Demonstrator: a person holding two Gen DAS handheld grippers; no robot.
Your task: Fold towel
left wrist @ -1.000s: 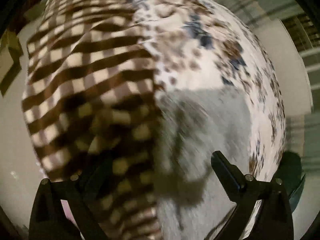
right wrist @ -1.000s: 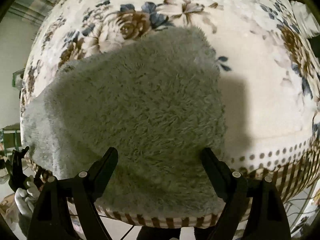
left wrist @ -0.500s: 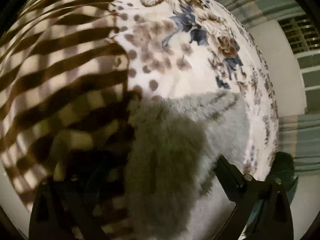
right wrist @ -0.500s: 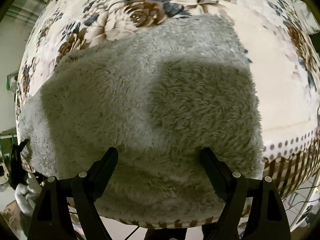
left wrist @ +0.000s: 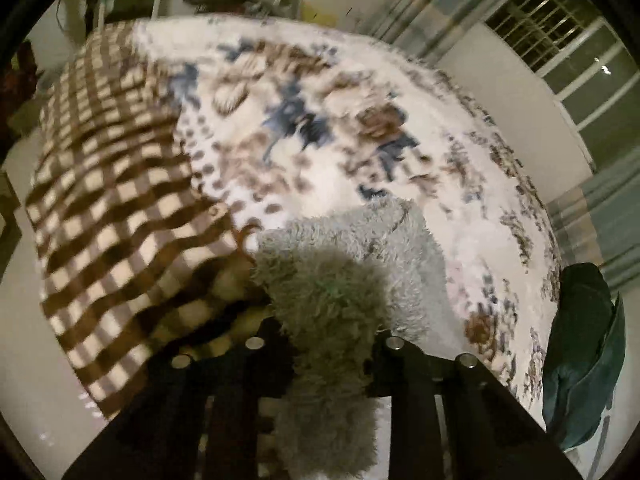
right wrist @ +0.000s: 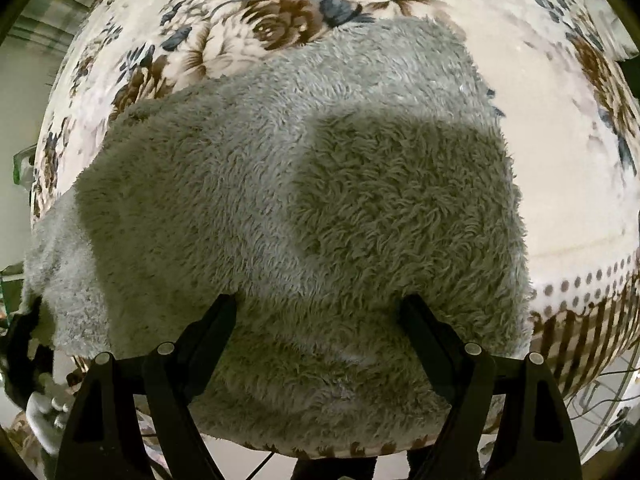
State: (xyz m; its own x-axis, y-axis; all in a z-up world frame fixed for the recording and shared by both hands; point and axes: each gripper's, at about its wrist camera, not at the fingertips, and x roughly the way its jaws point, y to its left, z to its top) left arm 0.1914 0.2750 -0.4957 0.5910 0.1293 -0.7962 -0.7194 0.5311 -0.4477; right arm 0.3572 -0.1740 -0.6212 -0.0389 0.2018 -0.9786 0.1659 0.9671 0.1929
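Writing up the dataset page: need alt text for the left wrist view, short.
The left gripper is closing on a bunched corner of a fluffy grey towel, which lies on a flowered blanket with a brown checked border. Behind are curtains and a barred window.

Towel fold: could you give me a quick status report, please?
Left gripper closing on a bunched towel corner. Right gripper open, tips at the towel's near part. Towel on floral blanket. Nothing in the way.

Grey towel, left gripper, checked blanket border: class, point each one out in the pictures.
grey towel (right wrist: 304, 208): right wrist view, middle of the fluffy top surface.
left gripper (left wrist: 332, 354): left wrist view, between fingertips, closing on towel.
checked blanket border (left wrist: 108, 208): left wrist view, brown-and-cream squares.
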